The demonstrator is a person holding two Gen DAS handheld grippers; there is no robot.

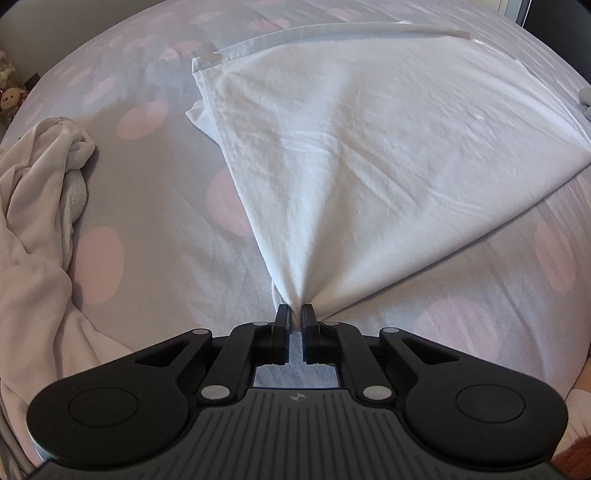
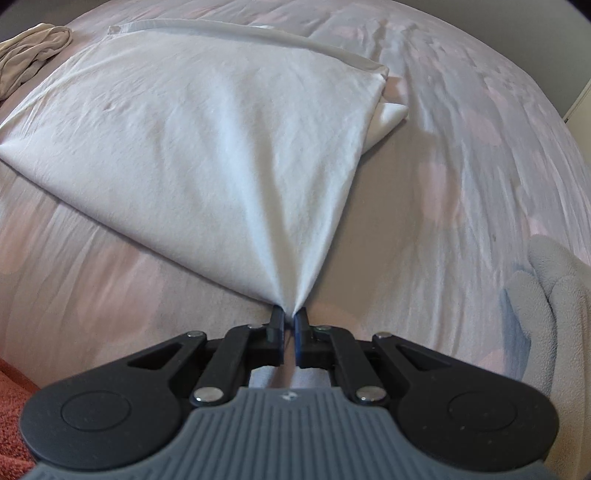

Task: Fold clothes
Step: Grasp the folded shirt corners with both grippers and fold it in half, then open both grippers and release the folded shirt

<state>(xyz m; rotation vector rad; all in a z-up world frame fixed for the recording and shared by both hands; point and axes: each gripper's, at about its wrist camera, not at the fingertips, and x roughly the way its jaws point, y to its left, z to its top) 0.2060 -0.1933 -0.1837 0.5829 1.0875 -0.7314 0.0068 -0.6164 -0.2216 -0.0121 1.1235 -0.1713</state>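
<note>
A white garment (image 1: 369, 147) lies folded flat on a bed with a grey cover with pink dots (image 1: 155, 229). Its near left corner is pinched in my left gripper (image 1: 295, 310), which is shut on the cloth and pulls it into a point. In the right wrist view the same white garment (image 2: 207, 147) spreads away from my right gripper (image 2: 289, 313), which is shut on its near right corner. A hemmed edge (image 2: 258, 31) runs along the garment's far side. Folds fan out from both grips.
A crumpled cream garment (image 1: 40, 206) lies at the left of the bed; the cream garment (image 2: 33, 48) shows at the far left in the right wrist view. A grey fleece item (image 2: 554, 295) rests at the right. A reddish-brown fabric (image 2: 14, 417) shows at bottom left.
</note>
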